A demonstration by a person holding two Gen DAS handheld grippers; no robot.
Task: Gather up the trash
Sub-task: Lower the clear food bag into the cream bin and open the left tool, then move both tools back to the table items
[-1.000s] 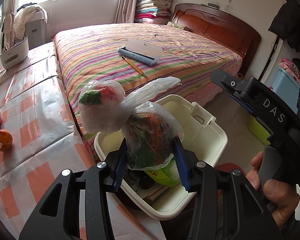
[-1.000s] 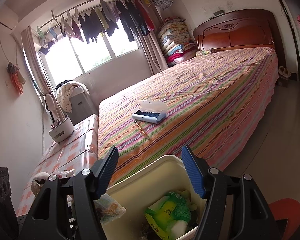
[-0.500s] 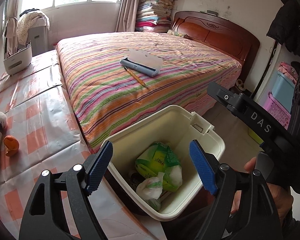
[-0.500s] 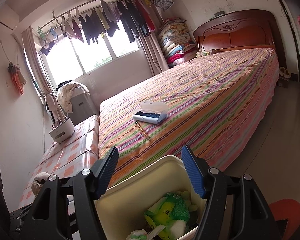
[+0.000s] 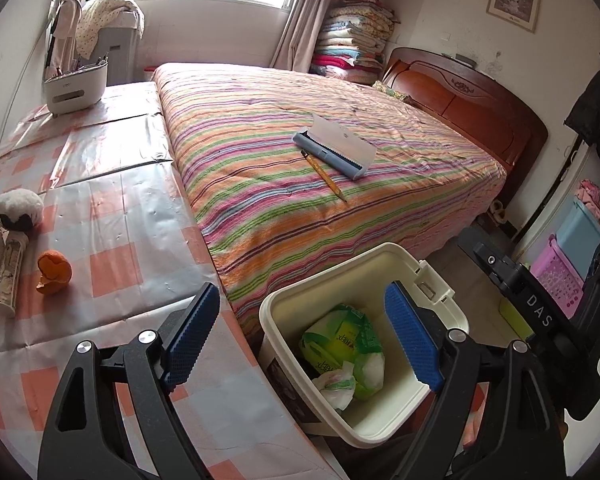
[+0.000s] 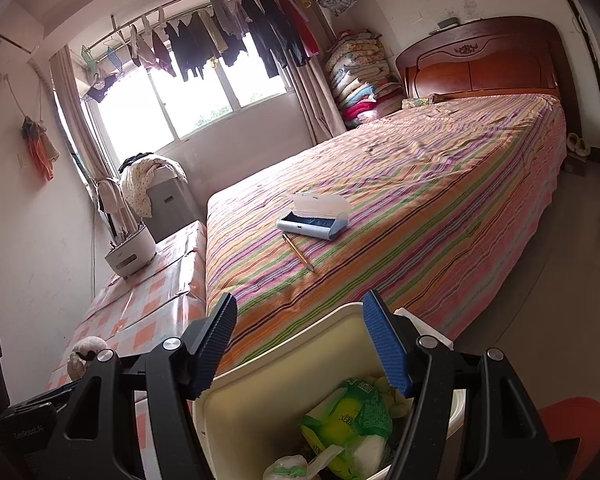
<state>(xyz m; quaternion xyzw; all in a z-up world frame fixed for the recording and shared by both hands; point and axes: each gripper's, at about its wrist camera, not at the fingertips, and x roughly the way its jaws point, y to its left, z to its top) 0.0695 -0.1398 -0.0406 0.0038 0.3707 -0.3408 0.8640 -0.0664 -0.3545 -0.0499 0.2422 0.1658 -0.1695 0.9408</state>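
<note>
Bedroom: striped bed (image 5: 300,152), checkered tabletop (image 5: 112,240) alongside, window behind. Cream trash bin (image 5: 440,292) at bed corner; green wrapper (image 5: 340,336) and knotted bag (image 5: 334,386) inside. Left gripper (image 5: 300,344): jaws just opening, wide, nothing between pads. Right gripper (image 6: 304,348): jaws apart, straddling bin rim (image 6: 300,344); contact unclear. Left view only: orange peel (image 5: 54,272) and tube (image 5: 10,276) on tabletop. Right view only: clothes rail (image 6: 228,40).
</note>
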